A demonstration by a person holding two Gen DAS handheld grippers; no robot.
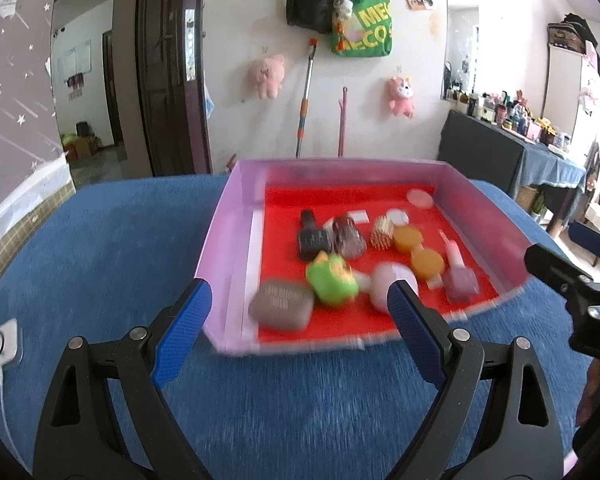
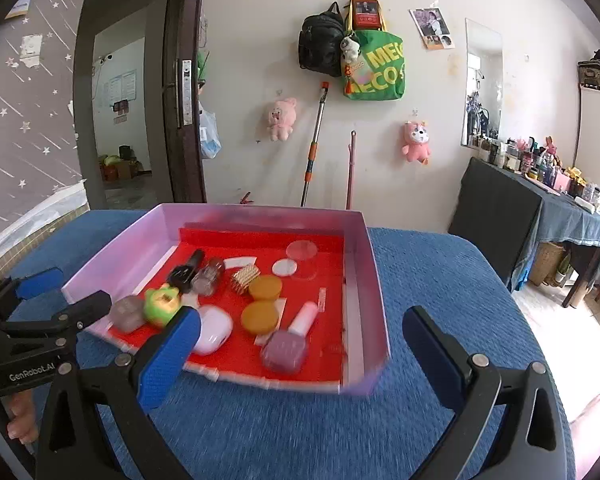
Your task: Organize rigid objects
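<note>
Blue blanket (image 2: 440, 280) under pink tray (image 2: 364, 280).

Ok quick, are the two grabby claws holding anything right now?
Left gripper: open, holding nothing, above the blue cloth in front of the pink box.
Right gripper: open, holding nothing.

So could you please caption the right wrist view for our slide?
Open right gripper before pink tray of small items on blue cloth.
</note>
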